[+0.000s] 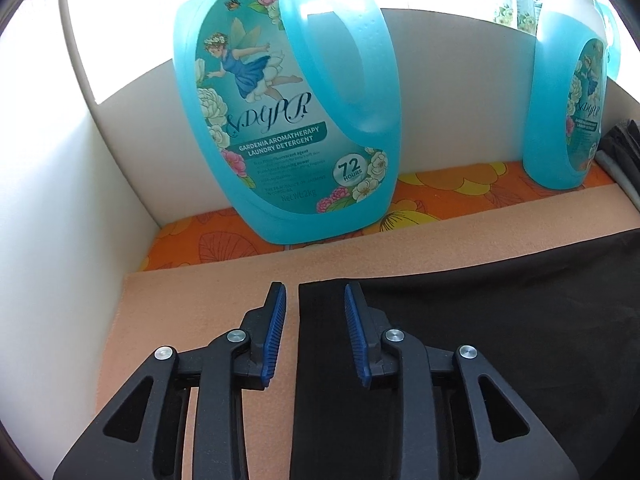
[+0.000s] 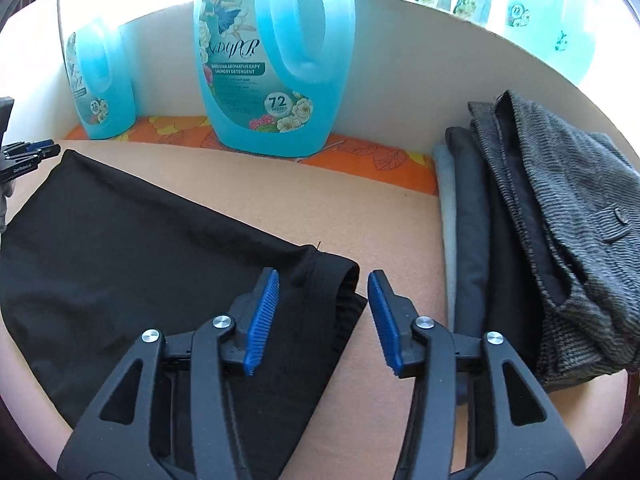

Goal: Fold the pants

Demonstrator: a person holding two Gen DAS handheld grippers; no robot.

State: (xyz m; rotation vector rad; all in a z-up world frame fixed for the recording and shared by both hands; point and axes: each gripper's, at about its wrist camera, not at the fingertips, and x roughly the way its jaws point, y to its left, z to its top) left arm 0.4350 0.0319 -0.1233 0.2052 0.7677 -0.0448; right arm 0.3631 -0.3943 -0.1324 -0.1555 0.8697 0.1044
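A: Pants (image 2: 132, 240), black, are seen laid flat on the peach-covered desk (image 2: 392, 232), filling the lower left of the right wrist view and the lower right of the left wrist view. A folded rectangle appears to have been formed already.

B: And the claws?

A: The left claw (image 1: 315, 300) is held open, with the left edge of the pants lying in the gap between its blue pads (image 1: 276, 332); nothing is pinched. The right claw (image 2: 323, 292) is likewise open, spread over the elastic waistband (image 2: 332, 300) near the bottom centre of its frame, with no cloth gripped.

B: What is called for in the step in hand?

A: A release seems to be under way, so both claws should be lifted straight clear so that no layer is dragged. Whether the edges beneath are squarely aligned cannot be told, since the black cloth shows little detail. If another fold is wanted, the waistband corner and the opposite corner should be gripped together and carried evenly.

B: Hazards?

A: The detergent jugs (image 1: 288, 120) in the upper part of both frames and the stack of grey garments (image 2: 532, 220) at the right should be kept clear of.
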